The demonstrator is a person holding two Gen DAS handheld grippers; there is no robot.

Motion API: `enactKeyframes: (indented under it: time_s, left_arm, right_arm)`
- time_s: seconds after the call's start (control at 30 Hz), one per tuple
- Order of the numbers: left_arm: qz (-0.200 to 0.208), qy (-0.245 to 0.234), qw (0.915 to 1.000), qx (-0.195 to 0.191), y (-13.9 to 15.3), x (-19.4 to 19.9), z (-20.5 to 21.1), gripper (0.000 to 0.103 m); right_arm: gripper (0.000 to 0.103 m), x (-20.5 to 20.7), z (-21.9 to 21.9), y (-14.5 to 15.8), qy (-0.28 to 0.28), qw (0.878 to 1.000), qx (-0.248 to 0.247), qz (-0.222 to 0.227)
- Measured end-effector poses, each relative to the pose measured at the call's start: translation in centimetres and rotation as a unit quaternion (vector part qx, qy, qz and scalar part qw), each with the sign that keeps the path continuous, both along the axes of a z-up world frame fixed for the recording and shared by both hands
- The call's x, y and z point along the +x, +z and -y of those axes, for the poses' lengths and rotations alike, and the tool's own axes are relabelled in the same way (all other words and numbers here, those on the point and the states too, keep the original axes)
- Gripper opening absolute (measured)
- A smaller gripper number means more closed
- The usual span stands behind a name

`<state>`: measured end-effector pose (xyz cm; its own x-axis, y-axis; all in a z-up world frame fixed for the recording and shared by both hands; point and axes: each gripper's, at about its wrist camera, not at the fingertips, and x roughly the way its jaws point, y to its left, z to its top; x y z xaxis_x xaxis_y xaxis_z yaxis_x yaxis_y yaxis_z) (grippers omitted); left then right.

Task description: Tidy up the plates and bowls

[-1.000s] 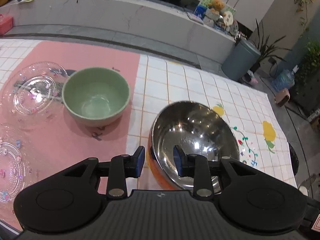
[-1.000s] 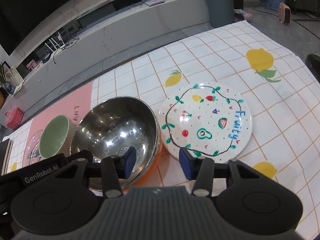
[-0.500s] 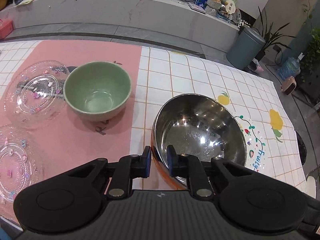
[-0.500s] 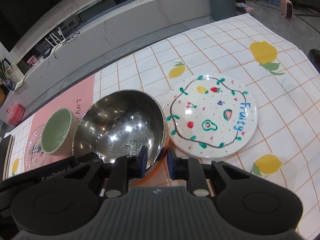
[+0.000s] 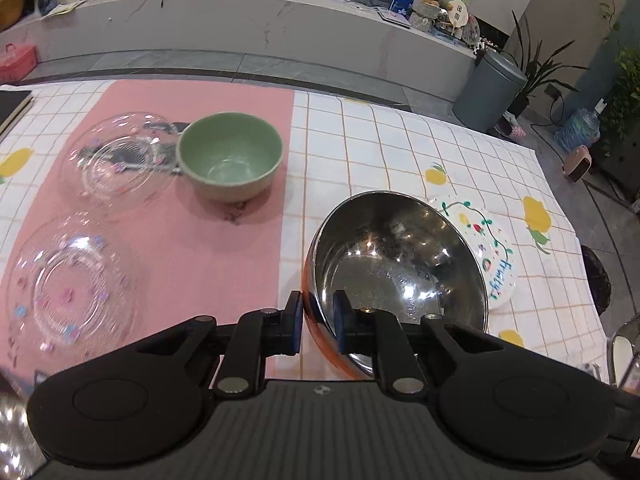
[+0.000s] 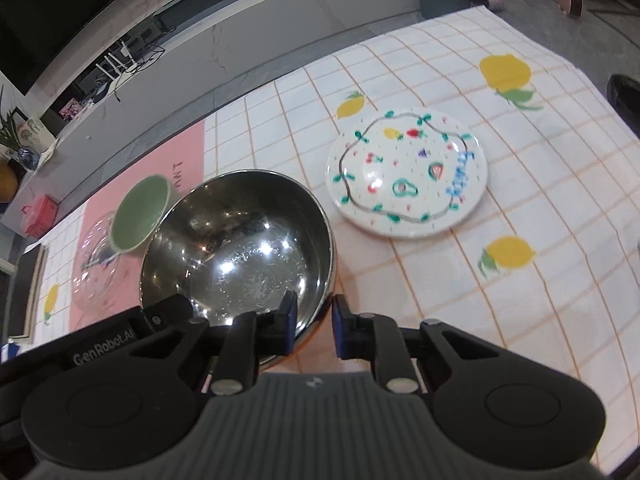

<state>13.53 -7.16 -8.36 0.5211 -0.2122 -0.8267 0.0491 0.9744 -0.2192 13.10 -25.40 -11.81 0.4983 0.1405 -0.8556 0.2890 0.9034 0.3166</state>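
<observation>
The steel bowl (image 5: 400, 264), orange outside, is tilted near the table's front edge, clamped at its near rim by both grippers. The left gripper (image 5: 318, 320) pinches the left side, the right gripper (image 6: 314, 326) the right. The fruit plate (image 6: 406, 174) lies right; the green bowl (image 5: 230, 156) and two glass plates (image 5: 116, 158) sit left on the pink mat (image 5: 224, 248).

A white checked tablecloth (image 5: 360, 152) (printed with yellow lemons) covers the table, with a pink mat (image 5: 208, 248) laid over its left part. Beyond the table stand a grey bin (image 5: 490, 96), a potted plant (image 5: 536, 64) and a long pale counter (image 5: 240, 28).
</observation>
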Motion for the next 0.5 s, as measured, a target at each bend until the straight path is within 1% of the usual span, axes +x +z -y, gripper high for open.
enactKeyframes:
  time_s: [0.17, 0.3, 0.5]
  left_arm:
    - [0.006, 0.006, 1.0, -0.002, 1.2, -2.6, -1.0, 0.016]
    - [0.011, 0.015, 0.9998, -0.004, 2.4, -4.8, -2.3, 0.016]
    - [0.007, 0.037, 0.9992, -0.013, 3.7, -7.4, -4.5, 0.016]
  right_arm:
    - [0.016, -2.8, -1.0, 1.3, 0.009, 1.0, 0.003, 0.003]
    - [0.016, -4.8, -1.6, 2.2, 0.015, 1.0, 0.022, 0.0]
    - [0.016, -7.3, -3.9, 3.5, 0.036, 0.999, 0.024, -0.002]
